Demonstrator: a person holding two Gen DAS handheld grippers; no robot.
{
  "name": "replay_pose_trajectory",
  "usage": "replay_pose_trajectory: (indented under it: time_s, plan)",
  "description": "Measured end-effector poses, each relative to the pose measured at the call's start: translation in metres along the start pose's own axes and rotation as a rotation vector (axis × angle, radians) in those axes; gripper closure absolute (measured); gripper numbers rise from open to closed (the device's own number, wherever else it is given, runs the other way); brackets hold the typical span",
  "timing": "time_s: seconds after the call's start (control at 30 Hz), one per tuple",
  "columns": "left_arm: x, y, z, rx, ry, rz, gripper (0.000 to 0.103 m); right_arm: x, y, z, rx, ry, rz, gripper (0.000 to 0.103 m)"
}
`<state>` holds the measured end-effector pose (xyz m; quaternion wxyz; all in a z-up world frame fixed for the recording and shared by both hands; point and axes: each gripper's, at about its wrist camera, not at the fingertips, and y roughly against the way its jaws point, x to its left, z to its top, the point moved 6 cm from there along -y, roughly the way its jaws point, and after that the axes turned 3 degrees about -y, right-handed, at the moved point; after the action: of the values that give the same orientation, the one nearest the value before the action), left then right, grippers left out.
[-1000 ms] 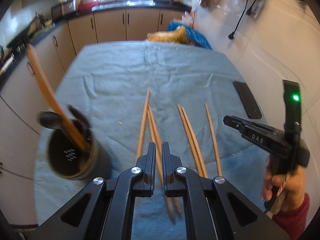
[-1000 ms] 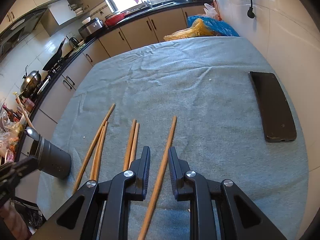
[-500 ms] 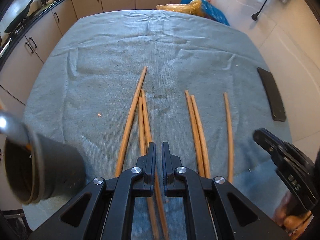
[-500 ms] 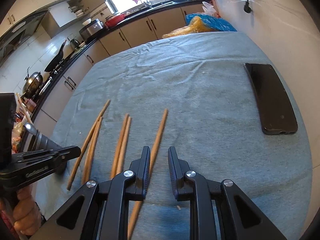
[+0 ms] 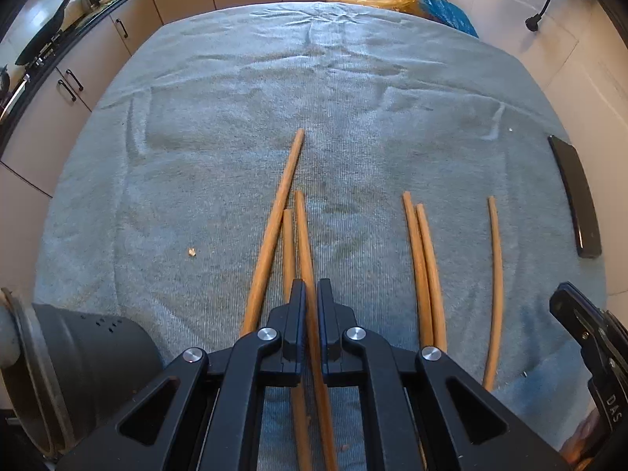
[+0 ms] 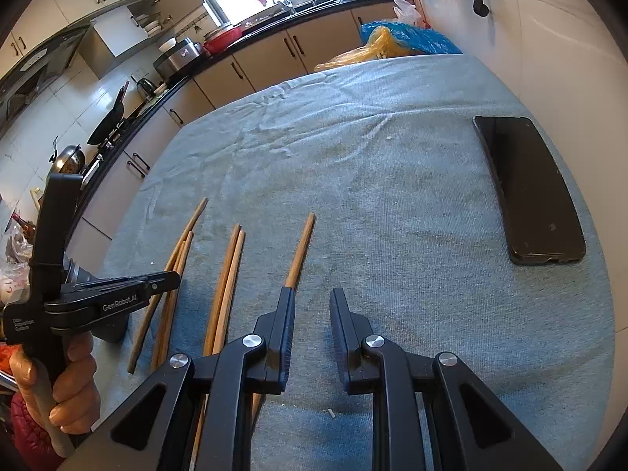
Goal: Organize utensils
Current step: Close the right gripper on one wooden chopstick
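Six chopsticks (image 5: 426, 271) lay on the grey-towelled worktop (image 5: 353, 90); left claw (image 5: 310, 294) was closed over one of the left three, grip unclear; right claw (image 6: 312, 302) slightly apart, empty, beside the rightmost chopstick (image 6: 300, 251); holder (image 5: 78, 373) at left.

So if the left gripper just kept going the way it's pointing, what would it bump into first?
Most likely the chopsticks: the left gripper, jaws nearly together, points steeply down at the group of three chopsticks lying on the grey cloth, one running right beneath its tips. Its height above them is hard to judge.
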<state>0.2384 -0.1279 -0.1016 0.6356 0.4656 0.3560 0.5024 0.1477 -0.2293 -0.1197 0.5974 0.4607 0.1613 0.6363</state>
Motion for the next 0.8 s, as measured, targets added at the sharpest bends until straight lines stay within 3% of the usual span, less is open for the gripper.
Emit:
replay_pose_trajectory:
  time_s: [0.2,0.33,0.53,0.8]
  plan:
    - [-0.005,-0.007,0.002,-0.019,-0.003,0.012,0.097,0.000,-0.004,0.002,0.007,-0.005,-0.007,0.083]
    - [-0.019,-0.002,-0.007,-0.023,-0.028,-0.051,0.097,-0.001,-0.009,0.010,0.012,-0.023,-0.012,0.083]
    - [-0.022,-0.004,-0.006,-0.036,-0.046,-0.065,0.096,0.006,-0.025,0.028,0.059,-0.043,-0.022,0.083]
    - [-0.019,-0.008,0.001,-0.035,-0.055,-0.089,0.096,0.020,-0.058,0.035,0.145,-0.007,-0.119,0.083]
